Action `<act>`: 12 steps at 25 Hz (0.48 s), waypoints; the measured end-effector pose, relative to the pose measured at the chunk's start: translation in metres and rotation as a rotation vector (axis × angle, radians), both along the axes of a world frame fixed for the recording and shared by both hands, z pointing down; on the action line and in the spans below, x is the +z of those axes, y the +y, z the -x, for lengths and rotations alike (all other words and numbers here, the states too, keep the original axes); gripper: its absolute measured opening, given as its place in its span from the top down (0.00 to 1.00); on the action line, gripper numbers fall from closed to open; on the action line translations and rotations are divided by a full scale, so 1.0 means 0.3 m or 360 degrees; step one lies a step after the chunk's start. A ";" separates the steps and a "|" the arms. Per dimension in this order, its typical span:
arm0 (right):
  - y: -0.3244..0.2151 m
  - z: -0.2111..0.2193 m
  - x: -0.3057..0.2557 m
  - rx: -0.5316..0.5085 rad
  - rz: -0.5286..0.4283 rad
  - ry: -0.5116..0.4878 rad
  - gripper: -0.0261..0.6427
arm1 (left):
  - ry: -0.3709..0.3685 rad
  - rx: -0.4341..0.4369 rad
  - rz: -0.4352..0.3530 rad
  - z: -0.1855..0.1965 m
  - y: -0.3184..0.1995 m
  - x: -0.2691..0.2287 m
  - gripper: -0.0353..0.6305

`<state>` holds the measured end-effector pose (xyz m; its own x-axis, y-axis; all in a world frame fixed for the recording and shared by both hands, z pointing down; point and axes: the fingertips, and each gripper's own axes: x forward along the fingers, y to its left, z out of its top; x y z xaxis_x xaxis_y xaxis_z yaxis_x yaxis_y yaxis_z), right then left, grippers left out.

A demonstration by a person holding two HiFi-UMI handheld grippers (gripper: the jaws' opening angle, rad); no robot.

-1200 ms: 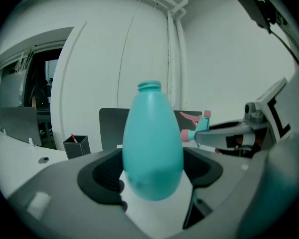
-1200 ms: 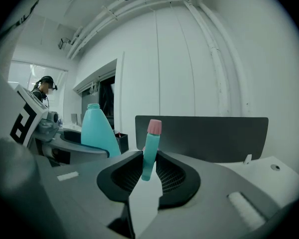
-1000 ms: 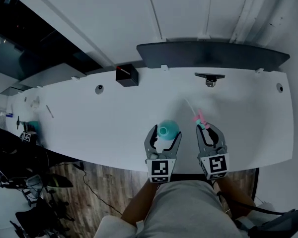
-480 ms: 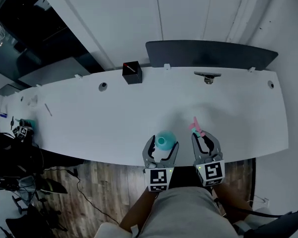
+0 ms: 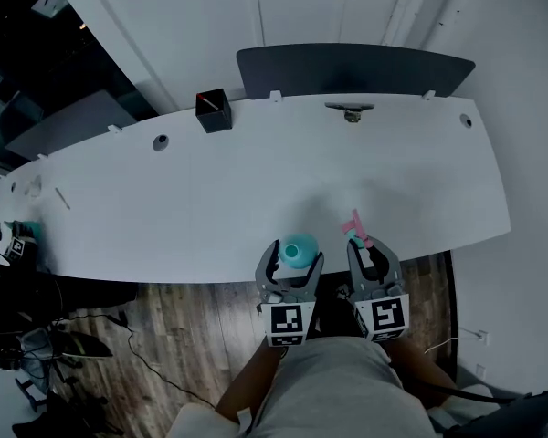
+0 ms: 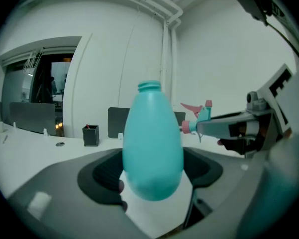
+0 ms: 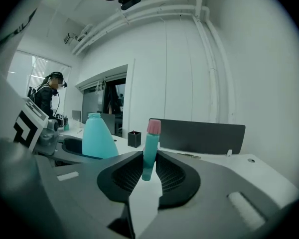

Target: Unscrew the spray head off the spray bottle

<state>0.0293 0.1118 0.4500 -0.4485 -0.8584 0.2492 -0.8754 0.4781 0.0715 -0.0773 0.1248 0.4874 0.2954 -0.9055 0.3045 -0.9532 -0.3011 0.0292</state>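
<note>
The teal spray bottle (image 5: 300, 250) has an open neck with no head on it. It stands upright between the jaws of my left gripper (image 5: 292, 257), which is shut on its body. The bottle (image 6: 152, 143) fills the middle of the left gripper view. Apart from the bottle, the teal spray head (image 5: 356, 229) with its pink trigger is held upright, with my right gripper (image 5: 364, 247) shut on it. In the right gripper view the spray head (image 7: 150, 148) sits pinched between the dark pads (image 7: 173, 176), and the bottle (image 7: 98, 138) shows to its left. Both grippers hover at the table's near edge.
The long white table (image 5: 210, 190) carries a black pen holder (image 5: 213, 110) at the back left and a small clamp (image 5: 350, 109) at the back. A dark panel (image 5: 347, 69) stands behind it. Wood floor (image 5: 183, 327) lies below. A person (image 7: 52, 91) stands far off.
Both grippers, with the bottle and the spray head still in them, have drawn back from over the table to its near edge. Their grips look unchanged.
</note>
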 end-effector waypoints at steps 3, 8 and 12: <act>0.008 -0.040 -0.005 0.0008 0.0010 -0.0020 0.84 | -0.0019 0.0002 -0.0032 -0.041 -0.006 -0.025 0.39; 0.007 -0.096 -0.054 -0.0001 -0.0045 -0.0049 0.84 | -0.0034 -0.0007 -0.0067 -0.106 -0.020 -0.064 0.39; 0.010 -0.132 -0.064 -0.0003 -0.0060 -0.0072 0.84 | -0.0031 -0.0021 -0.0066 -0.142 -0.024 -0.075 0.39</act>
<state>0.0688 0.1149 0.4308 -0.4604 -0.8658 0.1961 -0.8771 0.4777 0.0501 -0.0347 0.1177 0.4649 0.2775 -0.9213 0.2723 -0.9574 -0.2889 -0.0018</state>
